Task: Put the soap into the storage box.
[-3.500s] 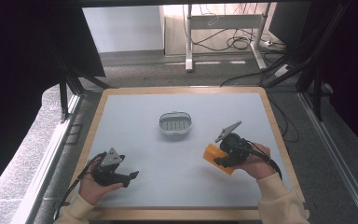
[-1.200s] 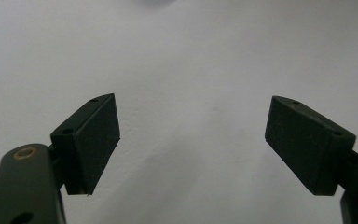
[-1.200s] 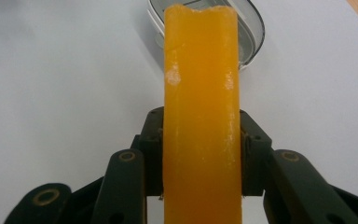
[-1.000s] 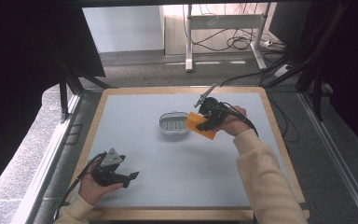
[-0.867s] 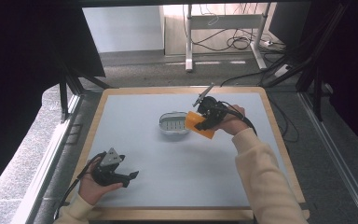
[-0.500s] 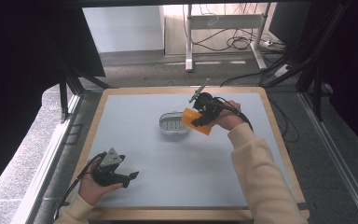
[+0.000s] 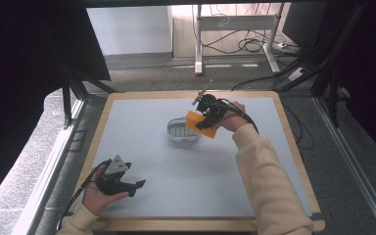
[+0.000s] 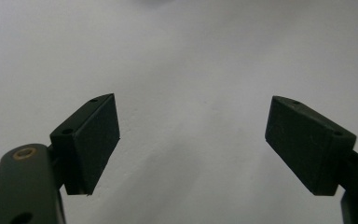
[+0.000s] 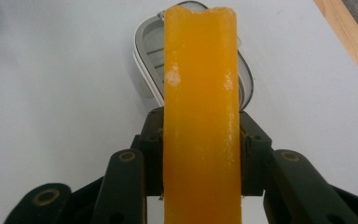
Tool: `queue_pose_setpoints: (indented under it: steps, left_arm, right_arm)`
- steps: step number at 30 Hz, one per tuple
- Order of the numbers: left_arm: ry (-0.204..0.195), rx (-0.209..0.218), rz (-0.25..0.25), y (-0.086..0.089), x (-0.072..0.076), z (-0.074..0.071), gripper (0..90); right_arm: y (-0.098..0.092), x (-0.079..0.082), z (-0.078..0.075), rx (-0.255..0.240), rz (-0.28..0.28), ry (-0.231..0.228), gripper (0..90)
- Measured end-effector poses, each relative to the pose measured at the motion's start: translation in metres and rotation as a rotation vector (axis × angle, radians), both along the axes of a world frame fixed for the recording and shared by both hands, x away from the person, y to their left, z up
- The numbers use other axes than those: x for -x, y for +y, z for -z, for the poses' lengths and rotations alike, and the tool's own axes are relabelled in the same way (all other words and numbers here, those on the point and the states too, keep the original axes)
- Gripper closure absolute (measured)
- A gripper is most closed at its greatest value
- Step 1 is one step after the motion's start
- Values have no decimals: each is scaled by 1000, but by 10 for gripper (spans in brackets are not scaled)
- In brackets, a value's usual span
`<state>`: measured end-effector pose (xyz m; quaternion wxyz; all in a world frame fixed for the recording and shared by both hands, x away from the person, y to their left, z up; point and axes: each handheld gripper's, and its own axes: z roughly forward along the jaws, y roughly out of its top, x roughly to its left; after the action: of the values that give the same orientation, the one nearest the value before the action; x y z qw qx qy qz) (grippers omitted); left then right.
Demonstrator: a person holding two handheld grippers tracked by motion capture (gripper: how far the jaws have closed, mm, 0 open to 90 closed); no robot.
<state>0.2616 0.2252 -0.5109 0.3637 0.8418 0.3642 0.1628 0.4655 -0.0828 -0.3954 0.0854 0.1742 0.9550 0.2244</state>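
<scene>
Orange block (image 7: 199, 125) over oval dish (image 7: 179, 130)

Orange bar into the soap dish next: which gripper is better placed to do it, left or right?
Right. The right gripper is shut on the orange bar just over the soap dish; the left gripper rests open at the near table edge.

From my high view I see the table (image 7: 142, 122) — a pale grey top with a light wooden rim. Around it the floor (image 7: 142, 73) is grey carpet. Behind stands a white desk frame (image 7: 235, 24) with loose cables (image 7: 254, 45) under it — dark curtains (image 7: 24, 73) hang at both sides.
</scene>
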Motion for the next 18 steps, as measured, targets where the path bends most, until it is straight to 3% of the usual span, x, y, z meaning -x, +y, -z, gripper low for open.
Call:
queue_pose_setpoints:
  steps: [7,11,18]
  left_arm:
    - [-1,0,-2,0,0,0,177]
    - [0,2,-1,1,0,0,177]
    - [-2,5,0,1,0,-1,177]
  right_arm:
    - [10,-9,5,17,-19,5,614]
    - [19,-14,8,8,-64,5,614]
    - [32,-20,13,20,-92,14,614]
